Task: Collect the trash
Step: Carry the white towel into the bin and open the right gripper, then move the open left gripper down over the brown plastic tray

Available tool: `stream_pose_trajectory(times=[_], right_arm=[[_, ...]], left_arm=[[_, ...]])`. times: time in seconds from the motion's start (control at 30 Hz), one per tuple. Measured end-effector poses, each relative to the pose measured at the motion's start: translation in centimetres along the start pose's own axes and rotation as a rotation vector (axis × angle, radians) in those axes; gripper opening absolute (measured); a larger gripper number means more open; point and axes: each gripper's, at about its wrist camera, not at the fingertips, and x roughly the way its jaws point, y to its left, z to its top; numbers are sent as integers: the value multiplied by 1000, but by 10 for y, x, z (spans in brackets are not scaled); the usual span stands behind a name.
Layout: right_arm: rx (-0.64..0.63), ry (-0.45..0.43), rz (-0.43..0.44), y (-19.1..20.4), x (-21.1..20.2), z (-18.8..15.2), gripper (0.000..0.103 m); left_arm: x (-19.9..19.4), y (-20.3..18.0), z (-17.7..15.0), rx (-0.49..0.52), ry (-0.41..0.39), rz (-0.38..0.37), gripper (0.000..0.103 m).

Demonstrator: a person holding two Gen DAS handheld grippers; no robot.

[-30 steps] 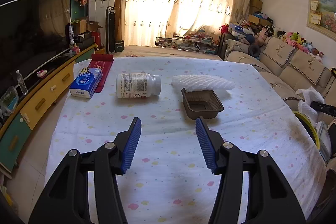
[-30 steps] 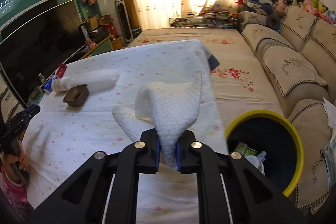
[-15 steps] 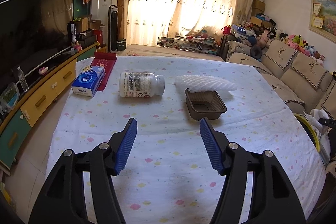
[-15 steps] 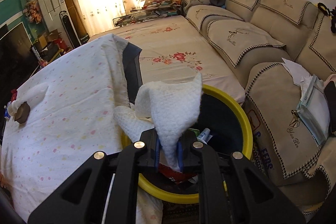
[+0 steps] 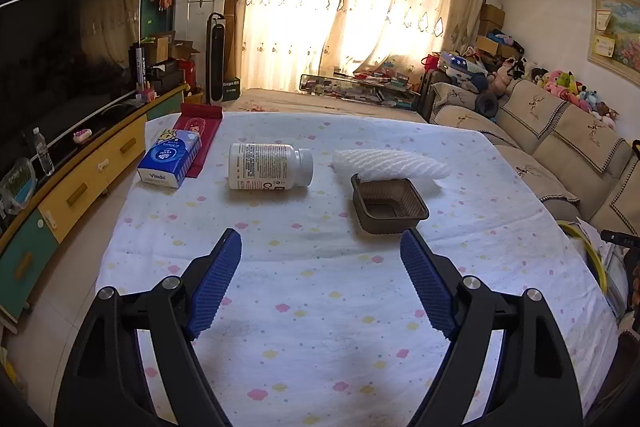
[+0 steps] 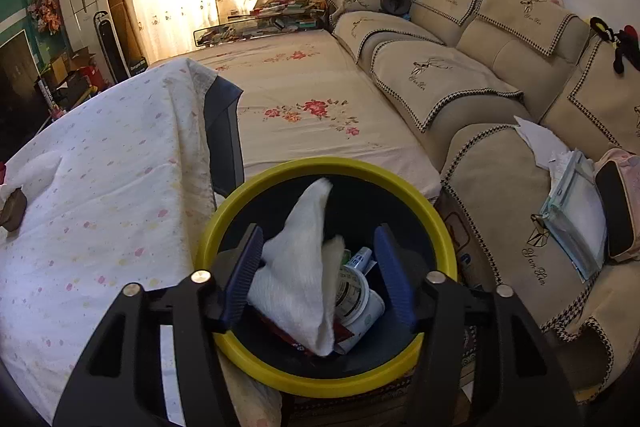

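A white foam net sleeve [image 6: 298,267] sits between the right tongs [image 6: 316,267], over the round dark bin with a yellow rim [image 6: 332,167]. These tongs have just been opening and their blue pads no longer squeeze it. Inside the bin lie a white cup [image 6: 354,297] and other scraps.

The left tongs [image 5: 320,283] have just been opening too and are spread wide with nothing between them, above the worktop with a dotted white cloth [image 5: 320,307]. On it lie a brown plastic tray [image 5: 388,207], another white foam net [image 5: 390,165], a white pill bottle on its side [image 5: 268,167] and a blue tissue pack [image 5: 170,159].
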Motion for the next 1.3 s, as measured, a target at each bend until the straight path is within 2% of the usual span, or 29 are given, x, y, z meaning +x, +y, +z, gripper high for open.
stream_pose_trajectory(times=[0.1, 0.27, 0.47, 0.6, 0.87, 1.03, 1.2, 1.3], right_arm=[[3, -21, -19, 0, -6, 0, 65], [12, -61, 45, 12, -19, -1, 66], [-24, -83, 140, 51, -19, 6, 67], [-60, -89, 213, 83, -15, 13, 67], [-141, -159, 330, 148, -20, 41, 68], [-154, -136, 364, 165, -8, 41, 69], [-146, -102, 371, 163, 4, 37, 69], [-161, -103, 376, 165, 4, 35, 70]], left_arm=[[0, 0, 0, -3, 2, 0, 87], [0, -1, 0, -1, 5, 2, 89], [5, -8, -1, 15, 27, 6, 89], [15, -16, 3, 3, 89, -25, 89], [44, -56, 40, 69, 135, -38, 88], [81, -70, 49, 115, 206, 5, 77], [119, -64, 51, 58, 299, 18, 67], [136, -62, 49, 29, 344, 12, 56]])
